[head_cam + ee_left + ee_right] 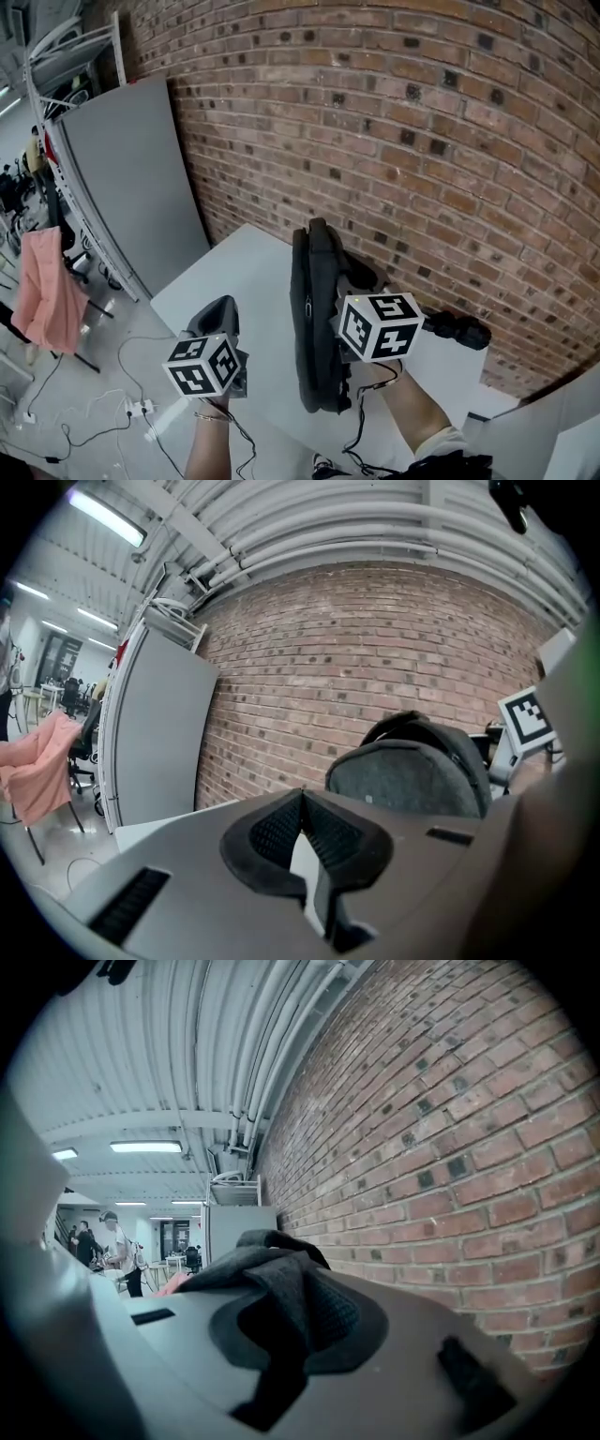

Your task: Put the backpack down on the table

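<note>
The dark grey backpack (314,319) stands on edge over the white table (244,272), close to the brick wall; I cannot tell whether it touches the tabletop. My right gripper (349,277) is at its right side, shut on a fold of the backpack's fabric (272,1279) that fills the right gripper's (291,1302) jaws. My left gripper (225,305) hovers to the left of the pack, apart from it. In the left gripper view the left gripper (300,803) is shut with nothing between its pads, and the backpack (403,775) rises just ahead to the right.
A tall grey panel (131,178) leans at the table's left end. The brick wall (422,112) runs along the far side. A black object (457,330) lies by the wall at right. A pink cloth (47,291) and a power strip with cables (141,408) are at left on the floor side.
</note>
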A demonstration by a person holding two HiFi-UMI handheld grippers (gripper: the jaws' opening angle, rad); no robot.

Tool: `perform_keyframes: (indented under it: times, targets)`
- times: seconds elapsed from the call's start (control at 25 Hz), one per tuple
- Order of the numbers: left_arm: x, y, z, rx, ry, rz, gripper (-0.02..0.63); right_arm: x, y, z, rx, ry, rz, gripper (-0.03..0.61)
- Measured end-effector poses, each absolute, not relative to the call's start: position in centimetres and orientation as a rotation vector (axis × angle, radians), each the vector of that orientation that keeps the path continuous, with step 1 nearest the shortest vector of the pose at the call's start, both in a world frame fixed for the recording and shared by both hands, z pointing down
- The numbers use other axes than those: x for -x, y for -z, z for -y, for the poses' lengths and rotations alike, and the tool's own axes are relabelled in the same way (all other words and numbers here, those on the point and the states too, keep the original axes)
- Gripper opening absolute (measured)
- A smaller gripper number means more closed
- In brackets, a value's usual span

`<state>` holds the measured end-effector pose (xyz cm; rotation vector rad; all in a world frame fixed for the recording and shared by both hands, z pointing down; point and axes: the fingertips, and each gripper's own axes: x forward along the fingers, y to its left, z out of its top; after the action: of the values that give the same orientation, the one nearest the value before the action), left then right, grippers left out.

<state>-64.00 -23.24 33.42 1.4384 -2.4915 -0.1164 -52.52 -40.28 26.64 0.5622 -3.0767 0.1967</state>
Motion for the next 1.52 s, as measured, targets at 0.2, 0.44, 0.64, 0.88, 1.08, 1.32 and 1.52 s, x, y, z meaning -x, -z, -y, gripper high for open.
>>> perform_keyframes:
  times: [0.2,0.44,0.64,0.88,1.08,1.32,1.52]
  targets:
    - [64.2,-35.0,24.4,-1.428,0.122,2.479,0.013,54.0,-28.1,41.4,-0.555,-0.204,3.111,0.044]
    - [62.3,-38.1,26.1,-1.468,0.117,2.388,0.012,52.4,-28.9,42.8,-0.633,-0.187,3.032,0.046]
    - [59.6,-38.6,27.7,-1.543,0.115,2.324,0.012,49.2,-30.4,43.3,-0.705,-0.152,2.961,0.046]
    - [55.5,-39.8,28.6,-1.618,0.097,2.241,0.012,44.7,-32.2,42.9,-0.77,-0.15,2.905,0.046]
    - [52.9,-41.3,28.2,-1.639,0.086,2.186,0.012,41.8,-33.7,41.8,-0.812,-0.137,2.87,0.046]
    - [49.6,-42.1,28.0,-1.669,0.09,2.143,0.012,38.1,-35.4,41.3,-0.861,-0.168,2.834,0.046]
    - [47.5,-42.5,28.2,-1.692,0.082,2.118,0.012,35.6,-36.3,41.3,-0.906,-0.181,2.814,0.046]
